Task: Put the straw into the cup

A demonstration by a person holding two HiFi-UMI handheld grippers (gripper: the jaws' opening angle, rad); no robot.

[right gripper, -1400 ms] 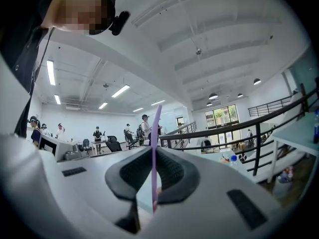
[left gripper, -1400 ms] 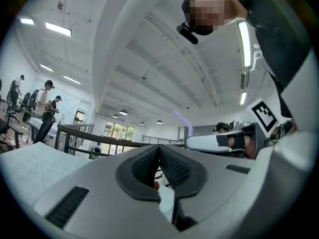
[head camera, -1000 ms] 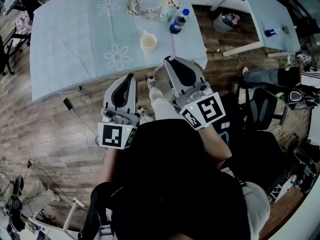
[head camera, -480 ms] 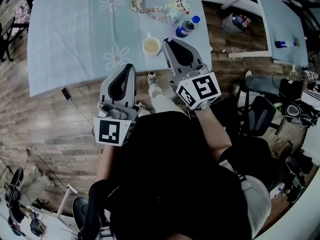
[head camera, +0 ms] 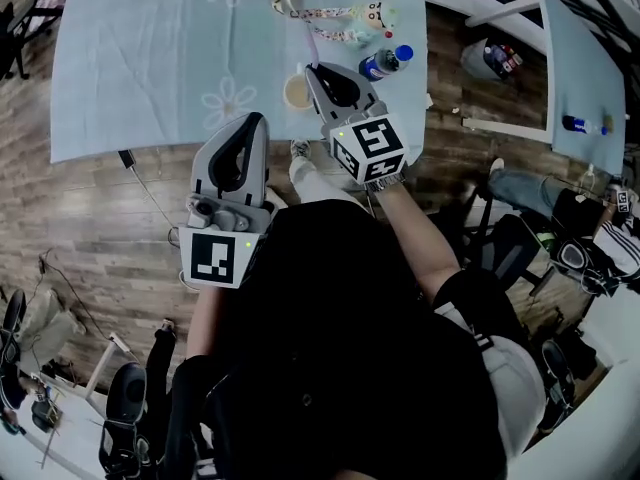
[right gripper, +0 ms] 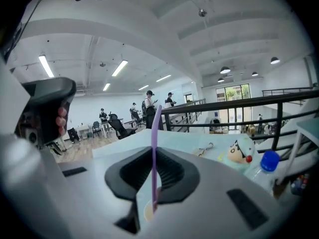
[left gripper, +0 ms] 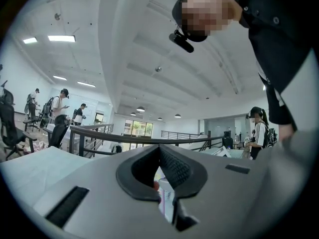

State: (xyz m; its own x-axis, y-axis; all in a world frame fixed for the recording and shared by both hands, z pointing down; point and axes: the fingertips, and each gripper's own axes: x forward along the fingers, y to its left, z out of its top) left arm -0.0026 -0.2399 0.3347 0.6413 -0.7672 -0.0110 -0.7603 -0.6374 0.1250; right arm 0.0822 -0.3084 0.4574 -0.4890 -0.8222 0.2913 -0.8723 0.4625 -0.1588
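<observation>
A thin purple straw (right gripper: 155,133) stands upright between the pads of my right gripper (right gripper: 153,156), which is shut on it. Through the gap below the pads, the straw's lower end shows over the pale cup (right gripper: 145,212). In the head view the right gripper (head camera: 312,70) reaches over the table's near edge and covers part of the cup (head camera: 293,92). My left gripper (head camera: 255,120) hangs short of the table's edge, to the left of the cup, with its jaws together and nothing in them. In the left gripper view its tips (left gripper: 159,148) meet.
A light blue cloth with flower prints covers the table (head camera: 150,58). Behind the cup lie a blue-capped bottle (head camera: 386,63), a small toy figure (right gripper: 240,151) and a beaded lanyard (head camera: 325,13). A second table (head camera: 580,68) stands at the right. Several people stand far off.
Both grippers have moved toward the table. The right one, still holding the straw, has come left and down from beside the cup to over it. The left has edged up to the table's edge.
</observation>
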